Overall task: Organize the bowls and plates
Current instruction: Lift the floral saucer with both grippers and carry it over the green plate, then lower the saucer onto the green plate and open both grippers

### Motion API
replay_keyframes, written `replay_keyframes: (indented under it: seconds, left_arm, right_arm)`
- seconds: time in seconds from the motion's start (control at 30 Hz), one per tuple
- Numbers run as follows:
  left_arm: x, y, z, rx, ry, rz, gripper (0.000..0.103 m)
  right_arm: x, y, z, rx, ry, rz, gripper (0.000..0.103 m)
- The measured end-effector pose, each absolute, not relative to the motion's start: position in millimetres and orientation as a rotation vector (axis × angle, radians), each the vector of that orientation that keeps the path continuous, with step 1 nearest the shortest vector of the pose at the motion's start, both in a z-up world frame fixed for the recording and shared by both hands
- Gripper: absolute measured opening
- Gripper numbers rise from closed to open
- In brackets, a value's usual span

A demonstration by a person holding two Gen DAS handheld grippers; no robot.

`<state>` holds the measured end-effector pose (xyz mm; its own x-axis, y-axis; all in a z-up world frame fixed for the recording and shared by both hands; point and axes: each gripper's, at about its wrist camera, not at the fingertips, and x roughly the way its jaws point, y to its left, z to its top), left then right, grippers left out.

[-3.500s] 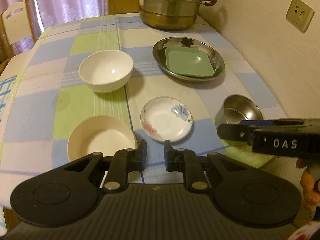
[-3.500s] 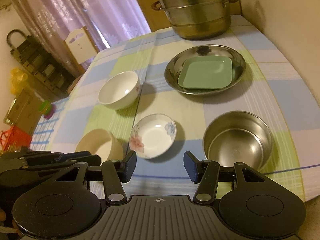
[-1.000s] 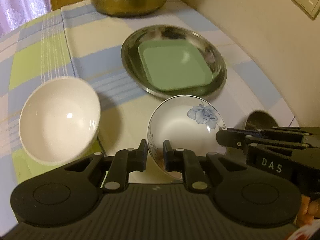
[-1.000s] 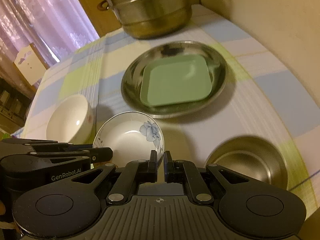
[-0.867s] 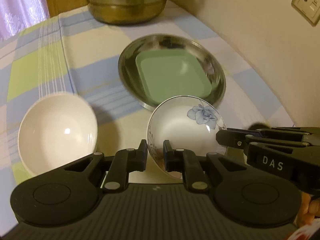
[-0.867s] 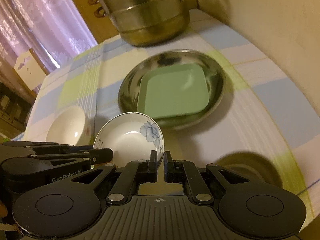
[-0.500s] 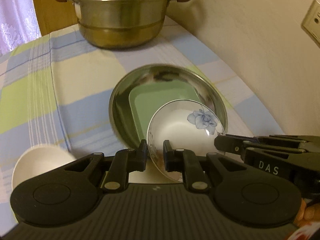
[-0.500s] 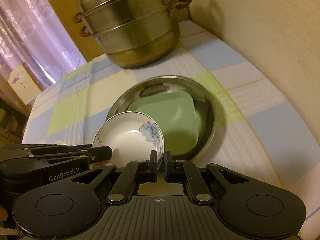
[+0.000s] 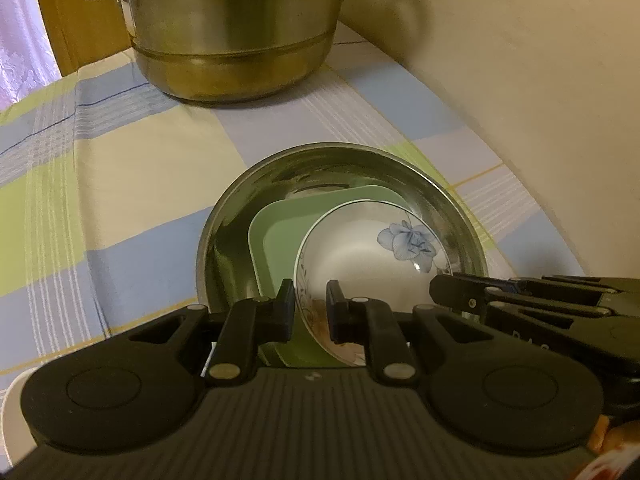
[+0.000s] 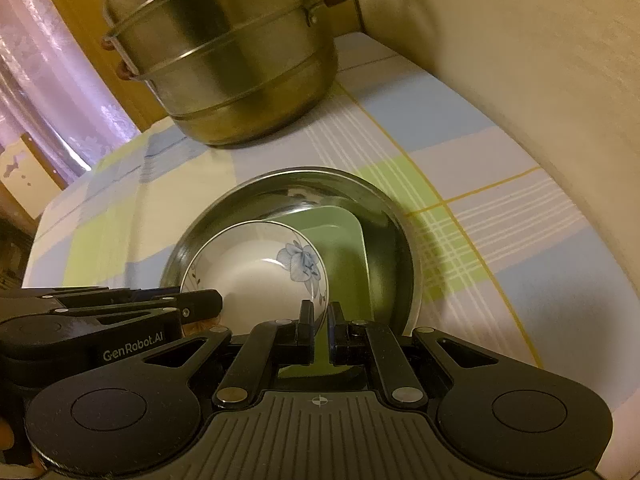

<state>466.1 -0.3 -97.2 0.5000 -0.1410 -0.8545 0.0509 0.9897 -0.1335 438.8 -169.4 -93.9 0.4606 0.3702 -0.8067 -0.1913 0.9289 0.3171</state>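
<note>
A small white dish with a blue flower hangs tilted above the square green plate, which lies inside the round steel plate. My left gripper is shut on the dish's near left rim. My right gripper is shut on its near right rim. In each wrist view the other gripper shows at the side, also clamped on the dish. The dish hides much of the green plate.
A tall steel steamer pot stands behind the plates on the checked tablecloth. A cream wall runs close along the right. A white bowl's edge peeks in at the lower left.
Both grippers have carried the flowered dish away from the table's front towards the pot. It now hangs over the green plate in the steel plate; the white bowl and steel bowl slid out of view.
</note>
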Motion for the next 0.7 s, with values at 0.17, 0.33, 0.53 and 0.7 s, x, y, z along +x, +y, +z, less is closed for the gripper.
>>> replay_keyframes:
  seconds: [0.17, 0.33, 0.53, 0.7]
  left_arm:
    - [475.6, 1.2, -106.0, -0.095, 1.065, -0.113, 0.014]
    - [481.4, 2.6, -113.4, -0.095, 1.082, -0.113, 0.014]
    - [486.2, 4.3, -122.8, -0.108, 1.102, -0.110, 0.014]
    - [487.4, 3.6, -126.1, -0.104, 1.093, -0.125, 0.014]
  right_arm:
    - [447.9, -167.8, -101.8, 0.187, 1.057, 0.346, 0.006]
    - [453.9, -165.8, -109.2, 0.185, 1.073, 0.341, 0.006]
    - [458.3, -164.7, -116.1, 0.184, 1.089, 0.328, 0.006]
    - [460.8, -163.3, -120.2, 0.183, 1.083, 0.319, 0.006]
